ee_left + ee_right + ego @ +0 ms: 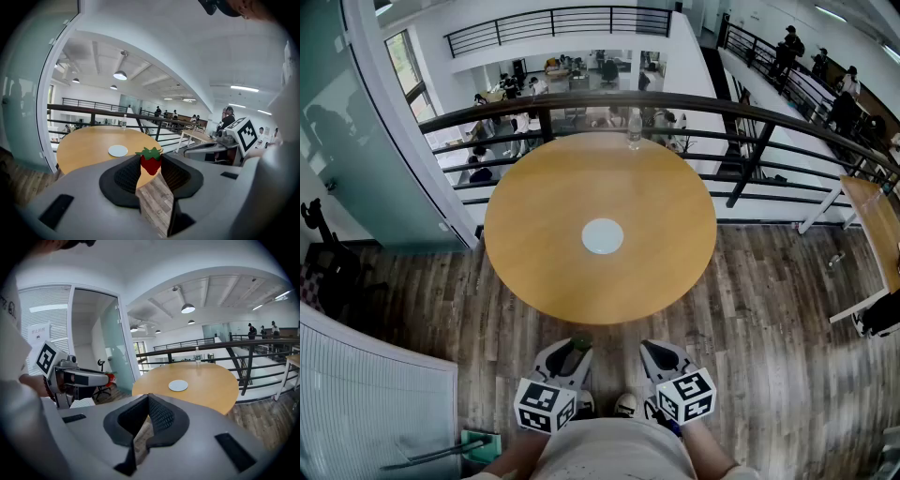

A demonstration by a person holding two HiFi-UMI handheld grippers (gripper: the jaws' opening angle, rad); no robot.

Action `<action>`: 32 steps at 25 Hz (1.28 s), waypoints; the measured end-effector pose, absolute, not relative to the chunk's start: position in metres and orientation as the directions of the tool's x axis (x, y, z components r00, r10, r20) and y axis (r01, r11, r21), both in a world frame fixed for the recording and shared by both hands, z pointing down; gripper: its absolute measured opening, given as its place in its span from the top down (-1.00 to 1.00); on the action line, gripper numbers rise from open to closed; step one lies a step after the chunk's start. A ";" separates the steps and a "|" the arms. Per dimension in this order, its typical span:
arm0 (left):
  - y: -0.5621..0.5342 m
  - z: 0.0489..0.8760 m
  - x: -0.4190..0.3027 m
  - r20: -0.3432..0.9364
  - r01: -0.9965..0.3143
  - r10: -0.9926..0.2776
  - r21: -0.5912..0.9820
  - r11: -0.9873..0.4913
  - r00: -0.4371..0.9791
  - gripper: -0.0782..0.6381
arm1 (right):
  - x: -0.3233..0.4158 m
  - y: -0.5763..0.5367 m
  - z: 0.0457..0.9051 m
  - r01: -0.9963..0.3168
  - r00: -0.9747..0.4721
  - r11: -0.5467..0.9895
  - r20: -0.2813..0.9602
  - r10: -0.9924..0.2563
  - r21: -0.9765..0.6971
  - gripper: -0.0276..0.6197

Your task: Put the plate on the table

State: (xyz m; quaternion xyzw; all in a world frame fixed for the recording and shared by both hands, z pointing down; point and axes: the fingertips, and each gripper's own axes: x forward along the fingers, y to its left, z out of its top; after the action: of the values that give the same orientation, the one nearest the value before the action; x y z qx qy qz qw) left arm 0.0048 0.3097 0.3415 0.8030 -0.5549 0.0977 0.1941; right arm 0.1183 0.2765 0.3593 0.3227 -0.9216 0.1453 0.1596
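Note:
A small white plate (602,236) lies flat near the middle of the round wooden table (534,197); it also shows in the left gripper view as plate (117,150) and in the right gripper view as plate (178,386). Both grippers are held close to the person's body, short of the table's near edge. My left gripper (575,349) is shut on a red toy strawberry (151,161) with a green top, pinched at the jaw tips. My right gripper (654,354) has its jaws together (148,399) with nothing between them.
A clear water bottle (635,129) stands at the table's far edge, by the dark railing (750,108). A glass wall (356,141) runs along the left. A second wooden table (874,217) stands at the right. Wooden floor lies between me and the table.

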 end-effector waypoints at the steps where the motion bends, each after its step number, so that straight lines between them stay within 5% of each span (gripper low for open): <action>1: 0.310 0.341 0.004 0.371 -0.929 -0.853 0.203 -0.310 0.366 0.36 | 0.118 0.277 0.359 -0.641 -0.740 0.749 0.390 -0.548 -0.165 0.85; 32: 0.279 0.352 -0.083 0.339 -0.895 -0.831 0.239 -0.377 0.441 0.36 | 0.059 0.235 0.363 -0.756 -0.644 0.628 0.385 -0.661 -0.185 0.85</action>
State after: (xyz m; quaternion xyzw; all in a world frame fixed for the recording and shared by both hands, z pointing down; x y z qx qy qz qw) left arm -0.0832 0.2791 0.3517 0.8257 -0.5226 0.0812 0.1962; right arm 0.0594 0.2351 0.3629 0.3976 -0.8911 0.1668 0.1417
